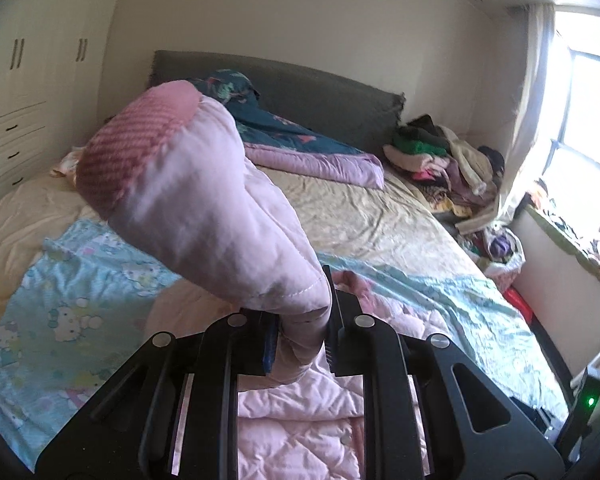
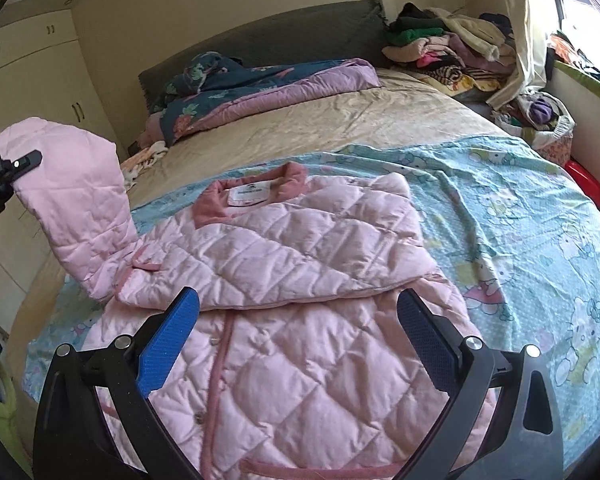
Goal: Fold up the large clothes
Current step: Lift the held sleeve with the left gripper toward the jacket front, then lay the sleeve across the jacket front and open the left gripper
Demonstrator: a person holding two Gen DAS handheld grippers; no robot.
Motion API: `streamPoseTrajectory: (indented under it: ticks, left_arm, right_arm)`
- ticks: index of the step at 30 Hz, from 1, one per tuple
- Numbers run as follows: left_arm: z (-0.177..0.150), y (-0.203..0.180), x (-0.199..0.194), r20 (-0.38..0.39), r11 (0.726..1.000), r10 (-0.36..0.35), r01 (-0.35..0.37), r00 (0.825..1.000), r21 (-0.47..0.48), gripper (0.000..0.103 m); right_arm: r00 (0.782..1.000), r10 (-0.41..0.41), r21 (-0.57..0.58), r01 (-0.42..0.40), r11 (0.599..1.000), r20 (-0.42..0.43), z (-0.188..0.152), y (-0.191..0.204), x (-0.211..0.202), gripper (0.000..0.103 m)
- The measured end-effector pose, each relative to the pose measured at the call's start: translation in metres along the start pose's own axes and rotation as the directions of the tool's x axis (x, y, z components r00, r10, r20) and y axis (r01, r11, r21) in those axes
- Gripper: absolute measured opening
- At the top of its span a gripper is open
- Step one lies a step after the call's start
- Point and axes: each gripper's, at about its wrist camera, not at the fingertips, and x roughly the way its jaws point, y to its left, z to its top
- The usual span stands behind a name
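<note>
Pink quilted jacket (image 2: pixel 284 280) lies spread on a blue cartoon sheet (image 2: pixel 520 216) near the bed's foot, bare beige bedding (image 2: pixel 340 120) beyond. Right gripper (image 2: pixel 300 336) hovers over it, jaws wide and empty. Left gripper (image 1: pixel 300 340) is clamped on the raised sleeve (image 1: pixel 204 200), lifted clear at the jacket's left side.

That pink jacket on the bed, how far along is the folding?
Part done: one sleeve lies across the jacket front. In hand: the left gripper holds the other sleeve up. Left: laying it across and folding the body; the right gripper is open.
</note>
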Motion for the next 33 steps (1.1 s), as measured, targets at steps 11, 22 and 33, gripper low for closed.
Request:
streamPoseTrajectory:
  ticks: [11, 22, 33]
  left_arm:
    - [-0.037, -0.051, 0.047, -0.114, 0.994, -0.047, 0.058, 0.992, 0.091, 0.011]
    - [-0.077, -0.084, 0.086, -0.222, 0.978, -0.038, 0.082, 0.974, 0.194, 0.013]
    - [-0.124, -0.117, 0.118, -0.357, 0.945, 0.012, 0.106, 0.934, 0.309, 0.035]
  right_arm:
    - [0.999, -0.049, 0.074, 0.049, 0.996, -0.005, -0.001, -0.045, 0.004, 0.099]
    - [0.995, -0.102, 0.152, 0.103, 0.983, -0.014, -0.005, -0.084, 0.006, 0.099]
    - [0.991, -0.134, 0.186, 0.136, 0.973, -0.021, -0.007, -0.104, 0.004, 0.099]
